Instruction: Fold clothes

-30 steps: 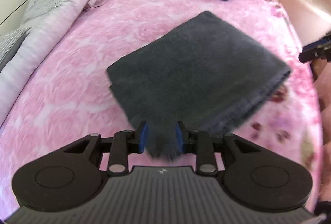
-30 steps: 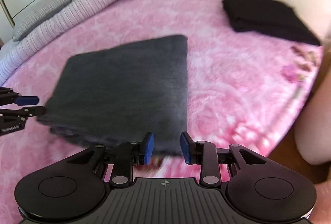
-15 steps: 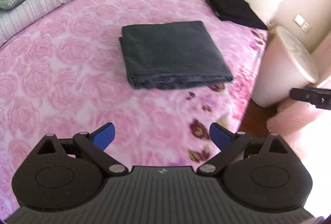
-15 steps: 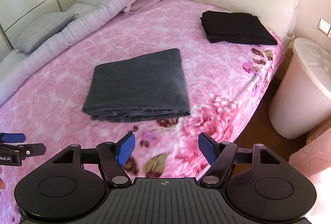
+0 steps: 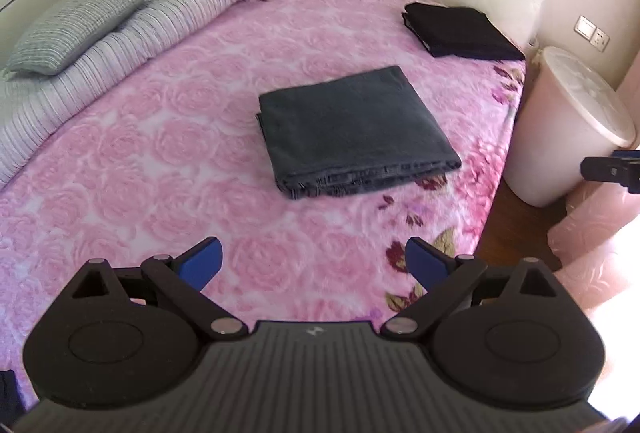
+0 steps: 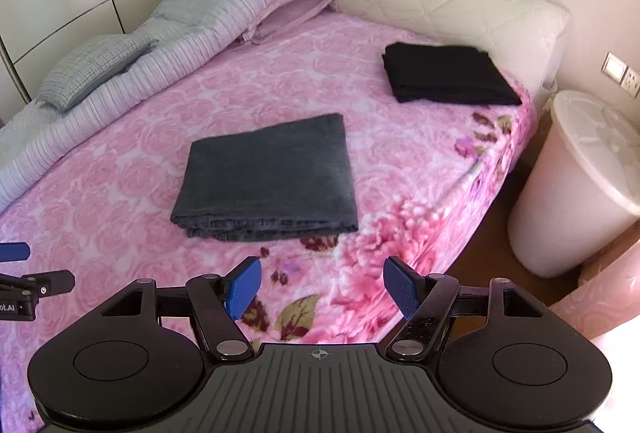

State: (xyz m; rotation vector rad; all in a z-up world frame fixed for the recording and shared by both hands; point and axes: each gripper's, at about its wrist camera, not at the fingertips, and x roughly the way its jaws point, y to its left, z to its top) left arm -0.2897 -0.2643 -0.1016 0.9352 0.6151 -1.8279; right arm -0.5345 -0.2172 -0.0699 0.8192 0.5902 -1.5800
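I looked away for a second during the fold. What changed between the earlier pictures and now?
The left gripper let go of the grey folded cloth; both its jaws and the right gripper's have just opened, nothing between them. Both pulled up and back from the bed. The grey cloth and the black folded cloth stayed put.

Place: it was a home bedroom.
Bed: it wore a pink rose-patterned cover.
Headboard: it was cream and quilted.
Bedding: a striped quilt and a pillow lay alongside.
Wall: it carried a switch plate.
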